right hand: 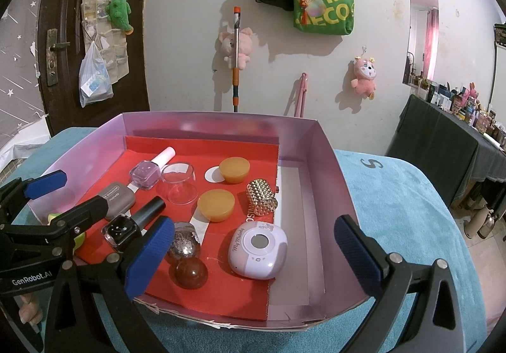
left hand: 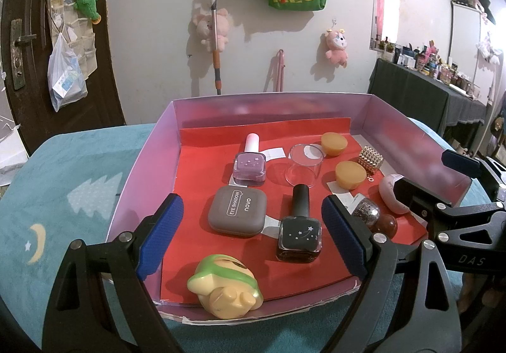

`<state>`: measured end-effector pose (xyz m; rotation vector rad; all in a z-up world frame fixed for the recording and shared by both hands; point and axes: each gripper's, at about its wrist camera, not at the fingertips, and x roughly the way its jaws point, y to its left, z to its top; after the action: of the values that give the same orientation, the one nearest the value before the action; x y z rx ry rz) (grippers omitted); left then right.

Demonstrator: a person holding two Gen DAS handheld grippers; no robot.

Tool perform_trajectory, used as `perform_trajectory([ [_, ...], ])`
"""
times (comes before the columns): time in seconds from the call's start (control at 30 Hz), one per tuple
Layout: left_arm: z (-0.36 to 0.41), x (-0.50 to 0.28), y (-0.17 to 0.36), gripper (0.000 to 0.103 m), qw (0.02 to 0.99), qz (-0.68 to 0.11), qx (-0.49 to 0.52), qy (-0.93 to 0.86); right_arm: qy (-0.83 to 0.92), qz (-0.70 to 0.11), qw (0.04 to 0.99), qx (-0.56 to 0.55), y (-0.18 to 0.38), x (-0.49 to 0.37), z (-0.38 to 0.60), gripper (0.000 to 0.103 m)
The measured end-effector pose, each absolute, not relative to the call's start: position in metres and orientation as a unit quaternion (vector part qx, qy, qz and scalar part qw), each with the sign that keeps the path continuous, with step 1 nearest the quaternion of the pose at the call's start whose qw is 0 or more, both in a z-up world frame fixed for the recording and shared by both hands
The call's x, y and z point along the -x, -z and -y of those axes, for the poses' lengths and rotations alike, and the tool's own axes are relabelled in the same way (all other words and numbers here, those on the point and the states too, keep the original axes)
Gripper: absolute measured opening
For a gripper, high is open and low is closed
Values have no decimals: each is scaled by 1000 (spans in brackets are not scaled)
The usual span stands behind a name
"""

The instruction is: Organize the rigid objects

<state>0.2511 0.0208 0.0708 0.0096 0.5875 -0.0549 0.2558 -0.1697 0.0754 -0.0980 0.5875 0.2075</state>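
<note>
The pink box (right hand: 329, 163) sits on a teal blanket (right hand: 395, 195), and every item to be sorted lies on its red liner (left hand: 202, 144). Both grippers hover at the near rim, jaws spread wide and holding nothing: the left gripper (left hand: 249, 239) faces the eyeshadow case (left hand: 237, 215) and the black polish (left hand: 300, 226), while the right gripper (right hand: 253, 258) faces the lilac gadget (right hand: 257, 250).

The polish bottles, black and purple (left hand: 249, 163), are probably glass: dense, slick and breakable, best pinched across the flat sides of the body, not the narrow cap. The clear cup (right hand: 180, 183) looks thin and light; it could crack or pop out under a hard squeeze. The two spheres, glittery (right hand: 183, 242) and brown (right hand: 190, 272), touch each other and will roll, so the jaws need to close across the widest part. The amber pucks (right hand: 216, 204) and the studded cylinder (right hand: 262, 196) look stiff and easy to grip by their sides. The rounded toy (left hand: 226, 286) near the front wall seems light but awkwardly shaped.
</note>
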Motion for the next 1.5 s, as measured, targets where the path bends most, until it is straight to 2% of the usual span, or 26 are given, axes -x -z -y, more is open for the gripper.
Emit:
perform_trajectory([
  [1.23,-21,-250,-71,90,957,-289,-2,28,-103,-285,952,45,-77,-255,172,103],
  [1.5,-19,-198,-90,90,956,-290,10,37,-127,-276,952,43,-96,-207,181,103],
])
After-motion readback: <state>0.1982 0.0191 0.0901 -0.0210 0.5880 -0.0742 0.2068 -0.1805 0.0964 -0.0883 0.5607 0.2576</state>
